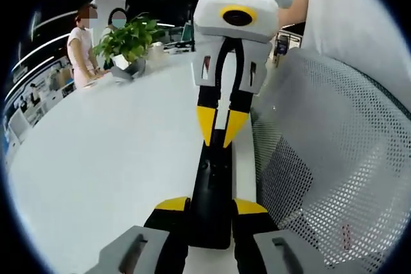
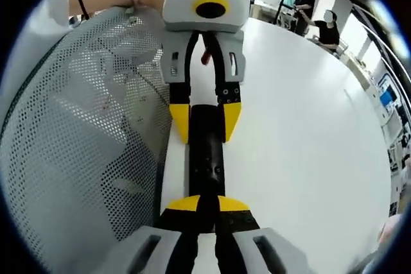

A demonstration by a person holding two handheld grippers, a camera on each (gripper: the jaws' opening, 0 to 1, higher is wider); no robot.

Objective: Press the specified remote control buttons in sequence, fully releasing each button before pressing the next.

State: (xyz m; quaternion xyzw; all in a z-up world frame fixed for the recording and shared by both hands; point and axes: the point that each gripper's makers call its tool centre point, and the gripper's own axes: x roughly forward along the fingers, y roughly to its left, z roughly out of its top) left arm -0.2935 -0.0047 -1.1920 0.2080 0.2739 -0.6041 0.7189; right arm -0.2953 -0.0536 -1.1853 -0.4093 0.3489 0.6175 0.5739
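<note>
The slim black plastic remote control (image 1: 210, 190) is clenched at both ends by the left claw (image 1: 210, 206) and right claw (image 2: 207, 205) above the white desk (image 1: 103, 165); from 12 o'clock, each button is best fully released.

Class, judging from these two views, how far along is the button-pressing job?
Done: the left gripper clamps the black remote on the white table. In hand: the right gripper sets closed tips on its far end. Left: presses so far can't be judged.
</note>
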